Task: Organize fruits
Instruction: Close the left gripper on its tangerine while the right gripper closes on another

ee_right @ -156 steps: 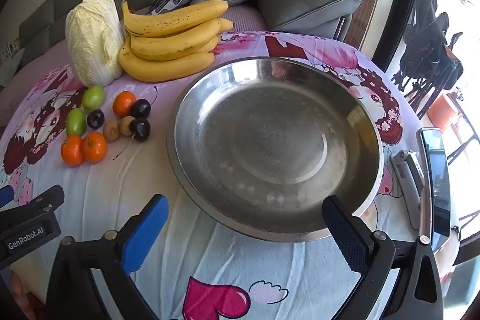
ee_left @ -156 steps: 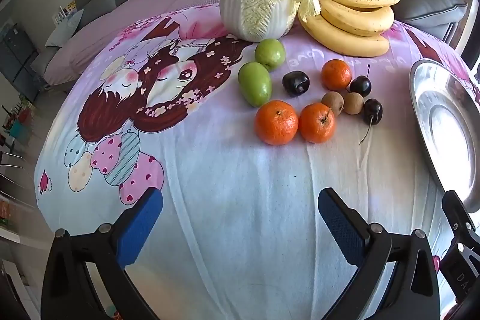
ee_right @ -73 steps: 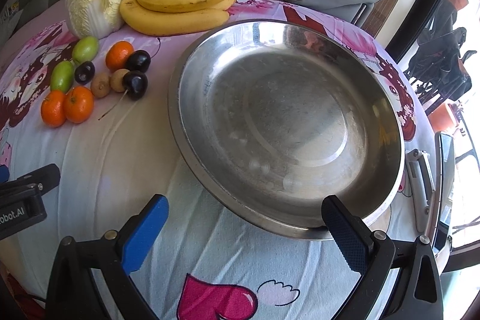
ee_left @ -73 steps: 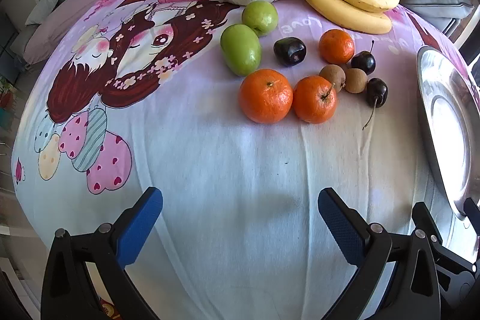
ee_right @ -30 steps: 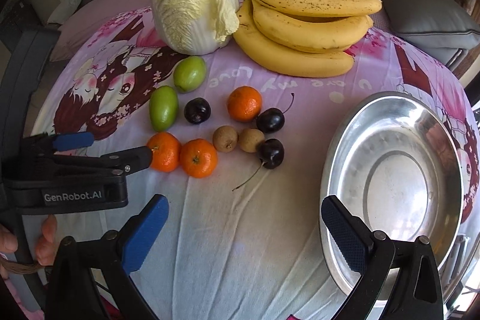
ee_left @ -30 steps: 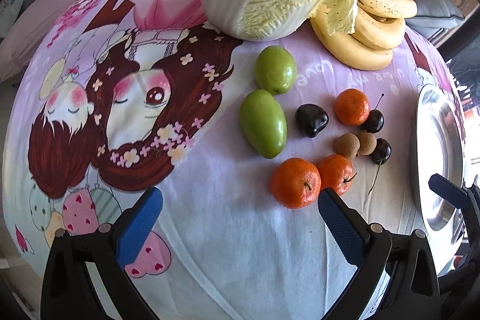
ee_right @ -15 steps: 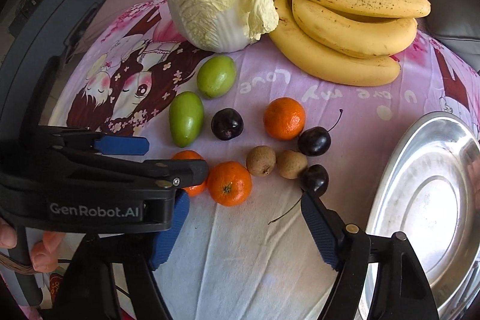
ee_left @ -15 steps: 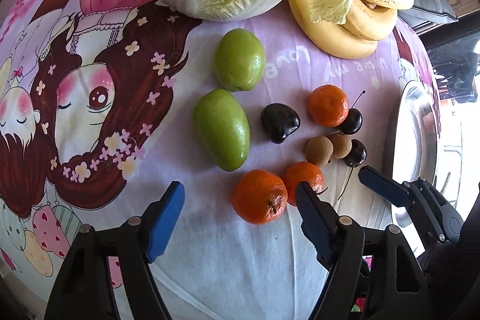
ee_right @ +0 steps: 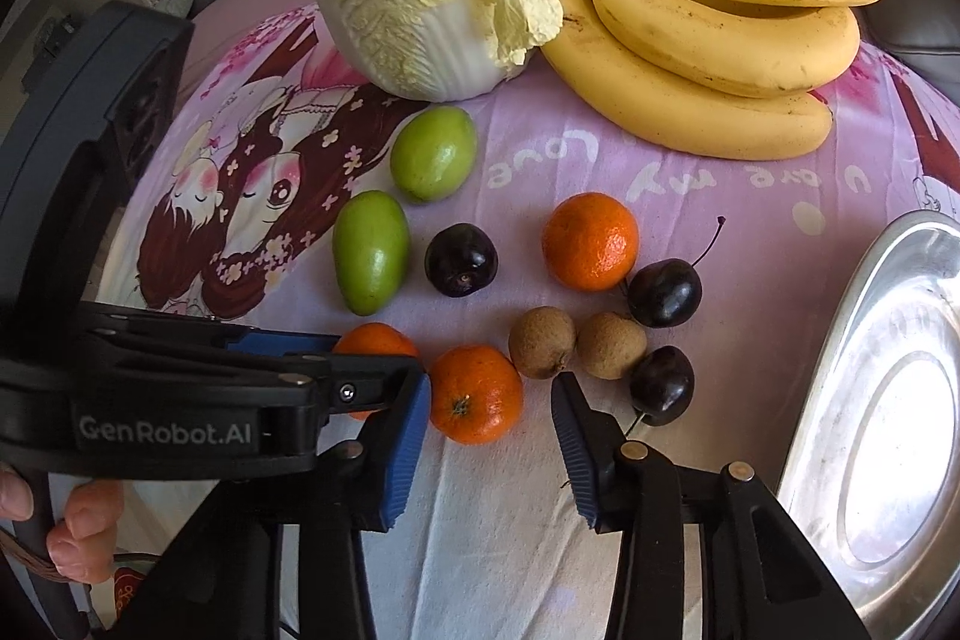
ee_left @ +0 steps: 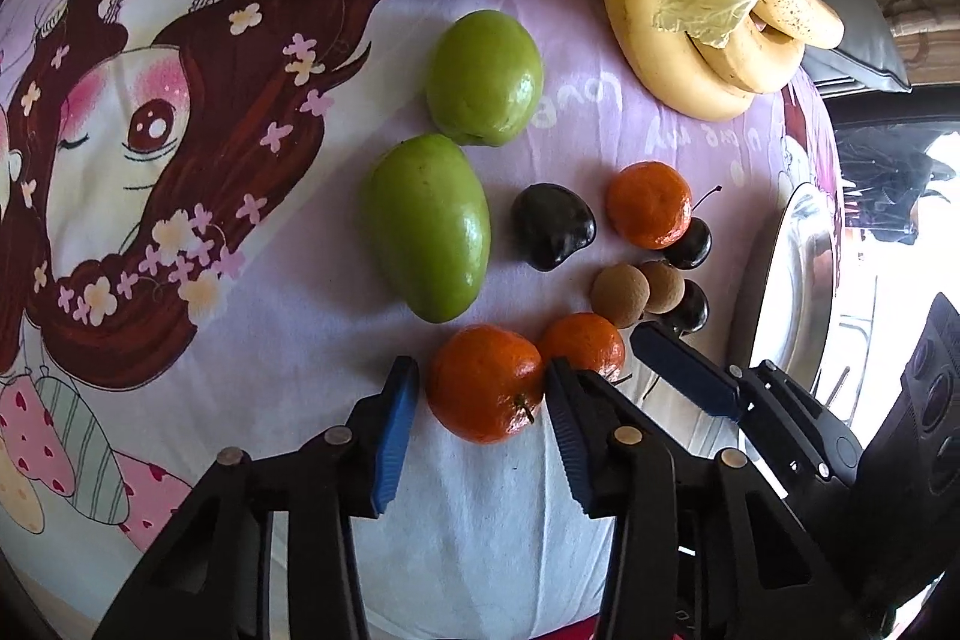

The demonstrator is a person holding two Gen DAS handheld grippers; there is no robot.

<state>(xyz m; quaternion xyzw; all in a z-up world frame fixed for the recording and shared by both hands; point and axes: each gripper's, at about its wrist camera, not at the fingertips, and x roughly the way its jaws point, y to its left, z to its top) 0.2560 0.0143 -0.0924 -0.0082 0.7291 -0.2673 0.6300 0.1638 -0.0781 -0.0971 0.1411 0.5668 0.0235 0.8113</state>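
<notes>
On the cartoon-print cloth (ee_left: 600, 124), at the near left of the fruit cluster, the left gripper (ee_left: 477, 397) brackets the nearest tangerine (ee_left: 485, 383); its 2 blue pads sit at the fruit's sides, seemingly touching or just short of it, so whether it truly has a grip I cannot tell. Just right of it and touching, a second tangerine (ee_right: 476, 394) lies between the right gripper (ee_right: 492, 430) fingers, which stand partly open with a clear gap on the right side and hold nothing.

Past these lie 2 green fruits (ee_right: 371, 260), a dark plum-like fruit (ee_right: 461, 259), a third tangerine (ee_right: 590, 242), 2 brown fruits (ee_right: 542, 341) and 2 cherries (ee_right: 664, 293). The steel basin (ee_right: 840, 340) waits at the far right, with no fruit in the part that shows.

To do this well, I judge each pad should close at the fruit's widest girth, gently, since the skin is soft. Because the 2 tangerines touch and the grippers crowd each other, lifting one straight up before the other should avoid knocking the neighbours or rolling the brown fruits.
</notes>
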